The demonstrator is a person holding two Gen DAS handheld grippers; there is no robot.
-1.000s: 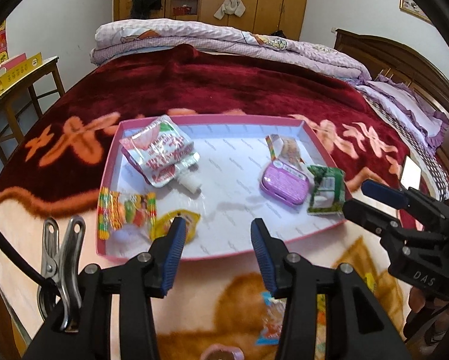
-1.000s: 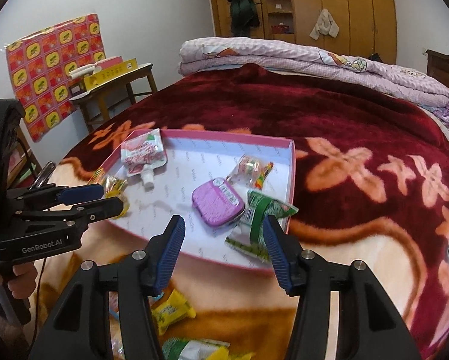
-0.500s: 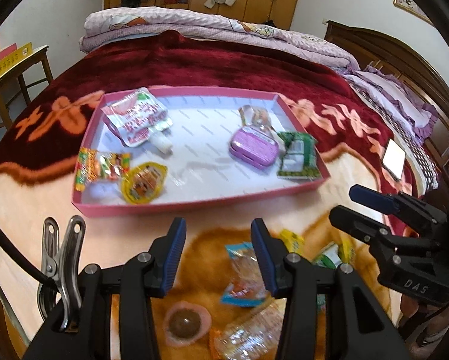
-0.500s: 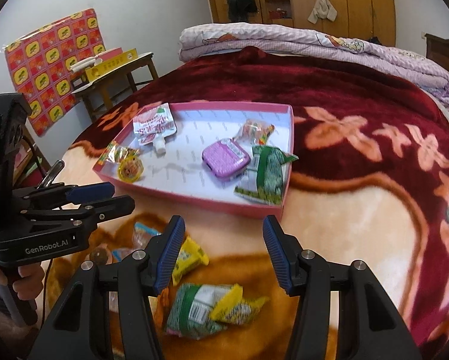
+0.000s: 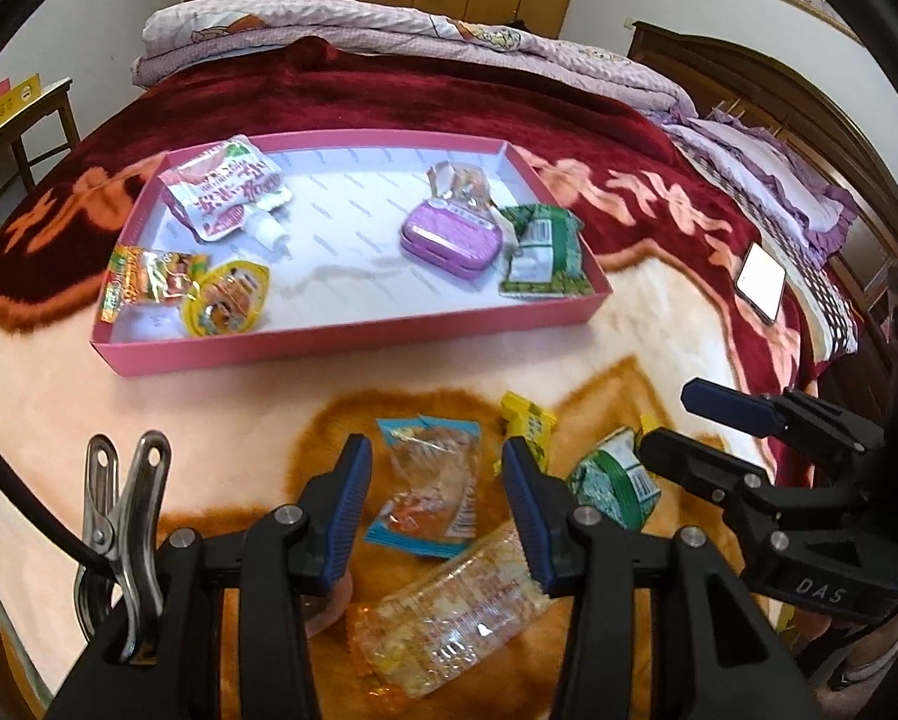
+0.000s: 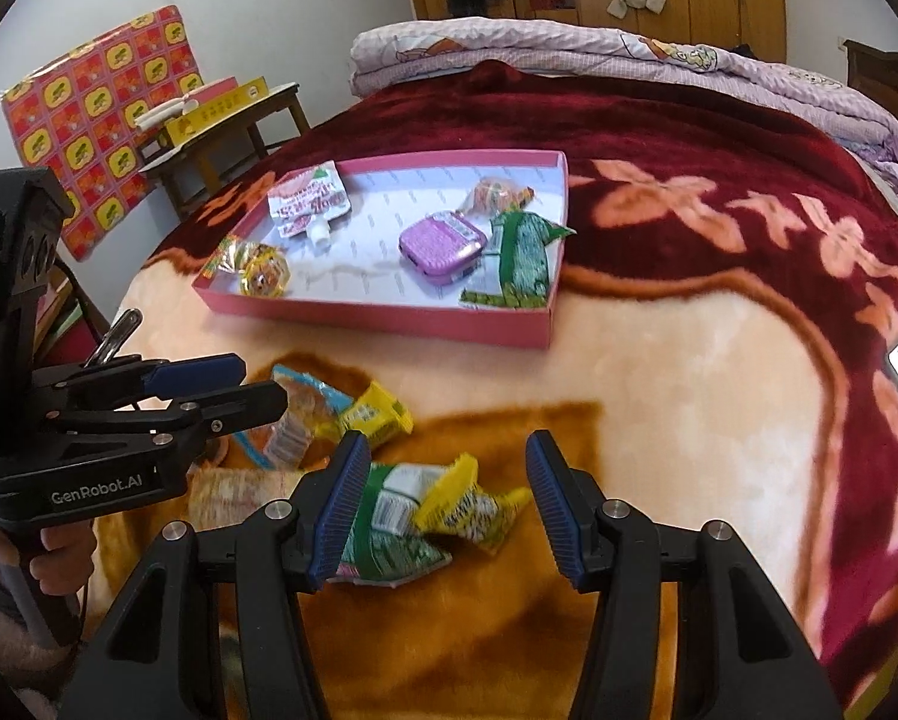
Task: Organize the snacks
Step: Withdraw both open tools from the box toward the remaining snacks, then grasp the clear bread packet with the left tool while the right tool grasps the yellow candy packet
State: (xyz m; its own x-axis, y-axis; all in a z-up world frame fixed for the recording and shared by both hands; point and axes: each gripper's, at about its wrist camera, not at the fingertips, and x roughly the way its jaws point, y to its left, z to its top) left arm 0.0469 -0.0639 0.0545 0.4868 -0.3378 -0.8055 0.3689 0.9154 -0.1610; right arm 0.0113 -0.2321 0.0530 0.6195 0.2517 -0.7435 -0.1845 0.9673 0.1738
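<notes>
Both grippers hang over the loose snacks on the blanket [image 5: 659, 324], jaws parted, nothing gripped.

The left gripper [image 5: 437, 498] has the blue-edged clear packet [image 5: 428, 492] lying right between its fingers, not touched. A long clear packet with orange print [image 5: 449, 606] lies at its 6 o'clock, and a yellow packet [image 5: 527, 423] at 1 o'clock, just beside the right finger. The right gripper [image 6: 446, 507] sits over a green-and-white packet [image 6: 389, 540] and a yellow-green one [image 6: 473, 507]; the green one is half under the left finger, the yellow one in the gap.

Count: five loose packets for sure, plus a round pinkish thing [image 5: 329, 609] mostly hidden behind the left gripper.

The pink tray [image 5: 353, 339] is at 12 o'clock from both grippers, well apart from them. Six things inside, left to right: a red-orange candy packet [image 5: 143, 279], a round yellow jelly cup [image 5: 227, 300], a spouted red-and-white pouch [image 5: 224, 189], a purple tin [image 5: 452, 237], a crinkly clear wrapper [image 5: 458, 180] behind it, and a green packet [image 5: 542, 252] at the right wall.

Writing: "GenRobot.AI" on the left gripper's side, "DAS" on the right one's. Pouch print is too small to read. A lit phone [image 5: 761, 282] lies at 2 o'clock on the blanket.
</notes>
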